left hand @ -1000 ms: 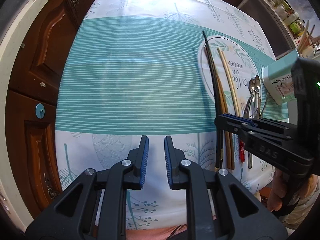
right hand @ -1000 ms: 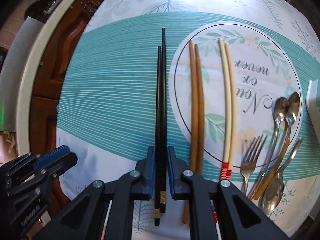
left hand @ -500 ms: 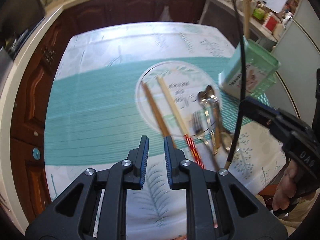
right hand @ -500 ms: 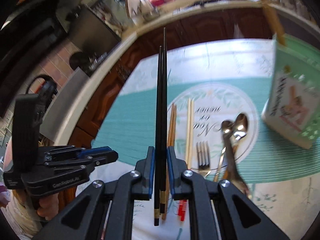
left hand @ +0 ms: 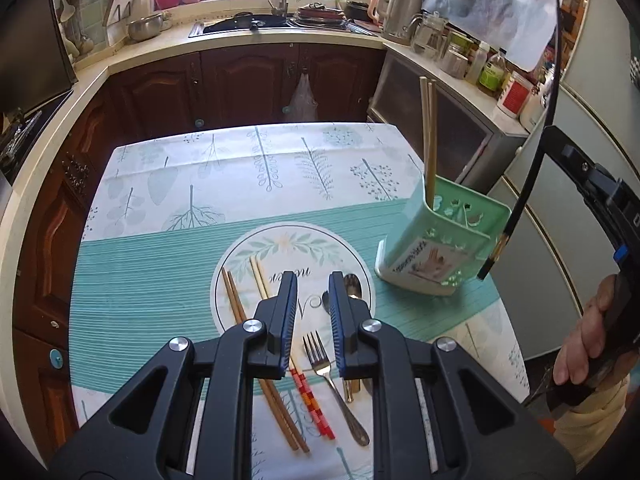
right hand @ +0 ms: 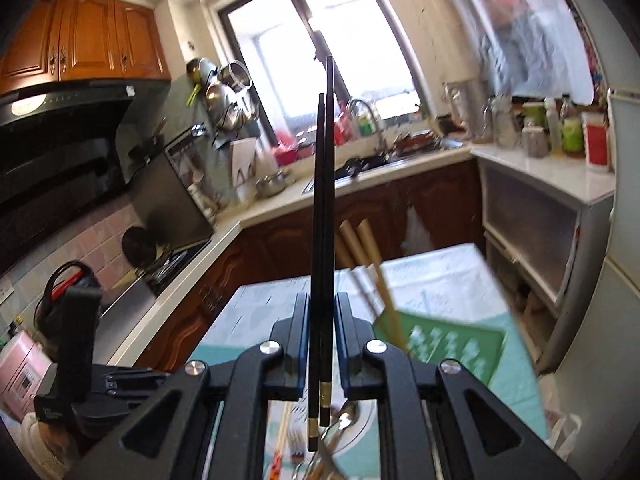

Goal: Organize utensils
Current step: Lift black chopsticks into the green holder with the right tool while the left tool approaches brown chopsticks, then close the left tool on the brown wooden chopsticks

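The black chopsticks (right hand: 323, 240) are pinched in the right gripper (right hand: 322, 344), raised beside the green holder (left hand: 440, 248), the left gripper (left hand: 312, 320) narrowly parted and empty; should the gold-banded ends catch the rim, tipping of the holder is judged possible.

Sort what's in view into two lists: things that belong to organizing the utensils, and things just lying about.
Belongs to the job:
black chopsticks, held in the right gripper
green utensil holder
brown chopsticks
pale chopsticks
fork
spoons

Just lying about:
kettle
metal bowl
bottles and jars
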Demonstrator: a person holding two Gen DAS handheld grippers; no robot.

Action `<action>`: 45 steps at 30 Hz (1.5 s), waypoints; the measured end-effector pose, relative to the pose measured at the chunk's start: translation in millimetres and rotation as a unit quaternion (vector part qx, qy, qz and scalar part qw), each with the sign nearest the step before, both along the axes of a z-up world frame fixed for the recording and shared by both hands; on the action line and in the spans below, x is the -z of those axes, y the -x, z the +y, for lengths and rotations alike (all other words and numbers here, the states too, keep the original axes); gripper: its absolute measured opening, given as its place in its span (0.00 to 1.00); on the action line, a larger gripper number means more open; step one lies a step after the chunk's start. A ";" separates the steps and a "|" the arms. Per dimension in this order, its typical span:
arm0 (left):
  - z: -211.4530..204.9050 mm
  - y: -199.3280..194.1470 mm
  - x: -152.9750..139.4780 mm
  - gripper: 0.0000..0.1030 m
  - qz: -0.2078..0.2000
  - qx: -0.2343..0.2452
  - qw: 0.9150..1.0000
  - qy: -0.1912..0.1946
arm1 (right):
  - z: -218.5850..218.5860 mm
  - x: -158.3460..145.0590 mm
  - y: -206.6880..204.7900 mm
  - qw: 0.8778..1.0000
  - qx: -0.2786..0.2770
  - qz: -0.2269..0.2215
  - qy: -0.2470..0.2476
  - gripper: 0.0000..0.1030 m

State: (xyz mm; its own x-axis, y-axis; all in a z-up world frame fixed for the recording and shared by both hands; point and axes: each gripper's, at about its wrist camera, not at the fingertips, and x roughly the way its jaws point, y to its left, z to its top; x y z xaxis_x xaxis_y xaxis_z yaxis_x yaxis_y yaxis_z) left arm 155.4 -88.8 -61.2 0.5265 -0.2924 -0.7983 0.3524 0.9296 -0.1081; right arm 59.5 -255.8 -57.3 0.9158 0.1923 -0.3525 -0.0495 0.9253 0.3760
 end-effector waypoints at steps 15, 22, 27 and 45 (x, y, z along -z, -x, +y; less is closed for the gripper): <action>10.6 -32.8 48.9 0.13 0.022 -0.053 0.998 -0.024 | -53.2 27.1 -52.3 0.996 0.061 -0.035 0.045 0.12; 13.7 -34.1 80.6 0.13 0.053 -0.059 0.996 -0.029 | -42.1 73.6 -56.4 0.996 0.018 0.007 0.088 0.12; 19.5 -29.2 99.6 0.13 0.072 -0.063 0.995 -0.033 | -40.1 83.6 -52.2 0.994 -0.038 0.051 0.084 0.17; 73.6 -24.3 115.5 0.13 0.150 -0.106 0.983 -0.012 | -6.9 55.4 -18.0 0.992 -0.096 0.081 0.008 0.23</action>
State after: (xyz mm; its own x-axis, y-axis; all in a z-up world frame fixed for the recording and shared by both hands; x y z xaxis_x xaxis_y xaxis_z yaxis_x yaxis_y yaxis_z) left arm 179.6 -15.1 -176.8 0.3124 -0.1800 -0.9327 0.1061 0.9824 -0.1540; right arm 77.5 -262.8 -112.7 0.7940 0.3517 -0.4959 -0.1663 0.9102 0.3794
